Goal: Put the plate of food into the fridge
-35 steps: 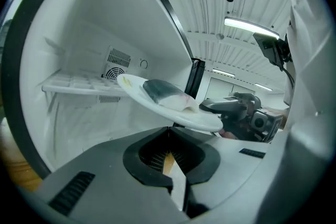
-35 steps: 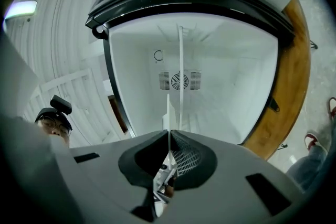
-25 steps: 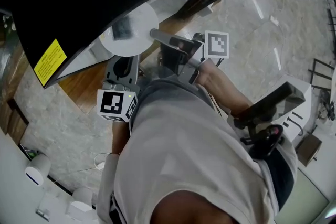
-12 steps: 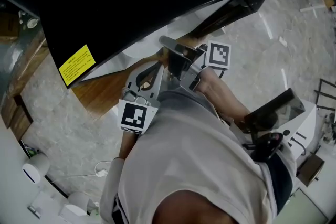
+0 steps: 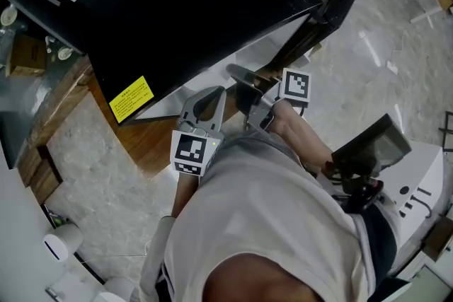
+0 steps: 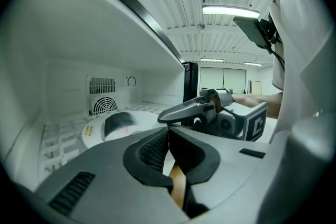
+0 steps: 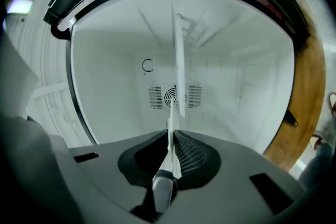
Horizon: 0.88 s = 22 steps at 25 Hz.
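White fridge (image 6: pixel 68 60) interior, vent (image 6: pixel 102 105) behind; plate (image 6: pixel 139 120) pinched by right gripper (image 7: pixel 172 118); left gripper (image 6: pixel 168 136) beside, closed, empty.

In the left gripper view, the plate of food (image 6: pixel 140 118) lies on the fridge's (image 6: pixel 63 55) wire shelf (image 6: pixel 55 136) at ten o'clock, in front of the rear fan vent (image 6: pixel 102 104). The right gripper (image 6: pixel 165 117), at one o'clock, clasps the plate's near rim. The left gripper (image 6: pixel 169 131) sits just beside it.

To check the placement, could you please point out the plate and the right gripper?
plate (image 6: pixel 143 120), left gripper view, bare white surface near its rim.
right gripper (image 6: pixel 163 117), left gripper view, between its fingertips at the plate's edge.
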Motion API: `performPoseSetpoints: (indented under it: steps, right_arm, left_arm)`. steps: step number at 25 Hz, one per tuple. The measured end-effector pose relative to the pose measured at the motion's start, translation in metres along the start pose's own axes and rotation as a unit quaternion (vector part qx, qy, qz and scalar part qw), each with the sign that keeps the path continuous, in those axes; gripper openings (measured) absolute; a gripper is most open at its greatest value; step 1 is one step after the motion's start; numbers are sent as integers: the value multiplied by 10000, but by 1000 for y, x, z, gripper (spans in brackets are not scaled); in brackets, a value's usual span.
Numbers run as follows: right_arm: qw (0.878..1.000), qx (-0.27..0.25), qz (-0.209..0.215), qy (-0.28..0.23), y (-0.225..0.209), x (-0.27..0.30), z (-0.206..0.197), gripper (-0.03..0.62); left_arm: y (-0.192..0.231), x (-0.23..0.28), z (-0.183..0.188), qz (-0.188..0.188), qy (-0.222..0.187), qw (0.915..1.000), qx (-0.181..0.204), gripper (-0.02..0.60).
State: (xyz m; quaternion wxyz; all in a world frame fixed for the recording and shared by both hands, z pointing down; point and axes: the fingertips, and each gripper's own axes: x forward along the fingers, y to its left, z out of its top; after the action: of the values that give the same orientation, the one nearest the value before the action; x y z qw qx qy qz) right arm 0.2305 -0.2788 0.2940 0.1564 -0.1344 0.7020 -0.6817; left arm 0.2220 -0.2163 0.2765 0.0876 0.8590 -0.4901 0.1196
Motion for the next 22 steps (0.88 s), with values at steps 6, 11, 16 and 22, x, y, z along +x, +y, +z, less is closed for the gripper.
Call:
performPoseSetpoints:
  steps: [6,11,16,22]
  right_arm:
    - [9987,-447,208,106,22,1,1,196]
    - [9969,-755,176,147,23,-7,6,209]
    - [9924,-1194,277,113,22,-14,3,207]
    - [9545,-2935,-54,528,10,-9,-20,195]
  left_arm:
    - [0,2,-2,8,79,10000,13,18]
    - [1,11,-6,7,143,9999,17,18]
    - [7,25,-9,-22,182,9998,-99,18]
    - [29,19,-3,638,-143,9979,6,18]
